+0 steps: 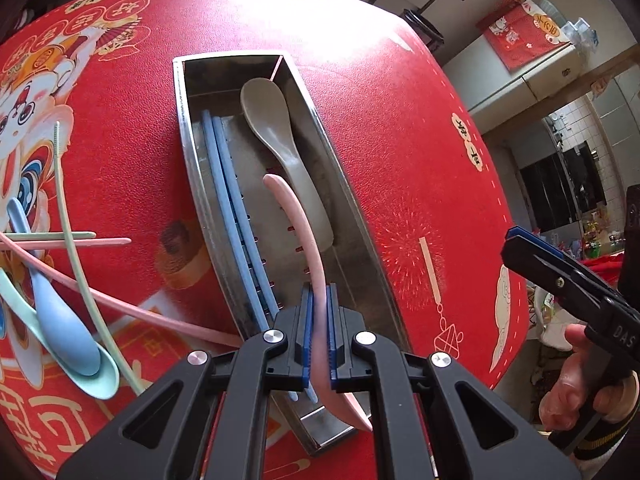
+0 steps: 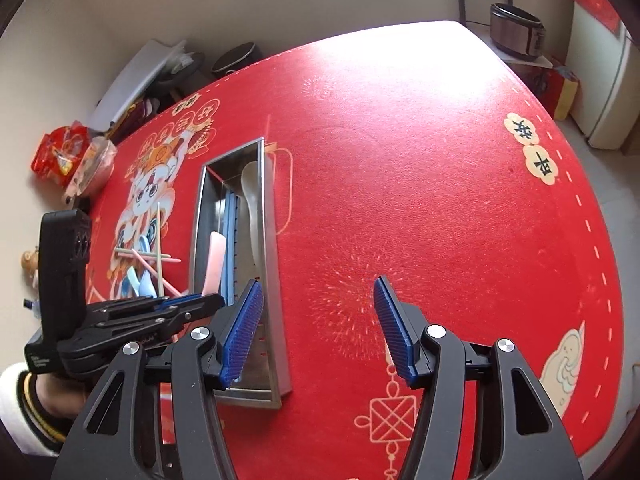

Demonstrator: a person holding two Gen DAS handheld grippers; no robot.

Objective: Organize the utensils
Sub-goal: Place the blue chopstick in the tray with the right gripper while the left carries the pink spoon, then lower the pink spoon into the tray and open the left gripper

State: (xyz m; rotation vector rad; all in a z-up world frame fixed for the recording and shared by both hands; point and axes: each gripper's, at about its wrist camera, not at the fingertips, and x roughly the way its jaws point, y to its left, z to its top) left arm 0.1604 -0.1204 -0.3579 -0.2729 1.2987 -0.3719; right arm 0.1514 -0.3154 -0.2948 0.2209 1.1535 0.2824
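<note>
gripping a smooth curved pink spoon [image 1: 312, 248] over the rectangular steel tray [image 1: 352, 184].

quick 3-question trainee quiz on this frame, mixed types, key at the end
1. True or false: the left tool is shut on the pink spoon above the steel utensil box.
2. What does the right tool hold?
A. a blue chopstick
B. nothing
C. the grey spoon
3. Fill in: the pair of chopsticks already in the box is ____ in colour.

Key:
1. True. The pads pinch its handle.
2. B. Its jaws stand apart over the red tablecloth.
3. Blue. They lie beside the grey spoon.
</note>
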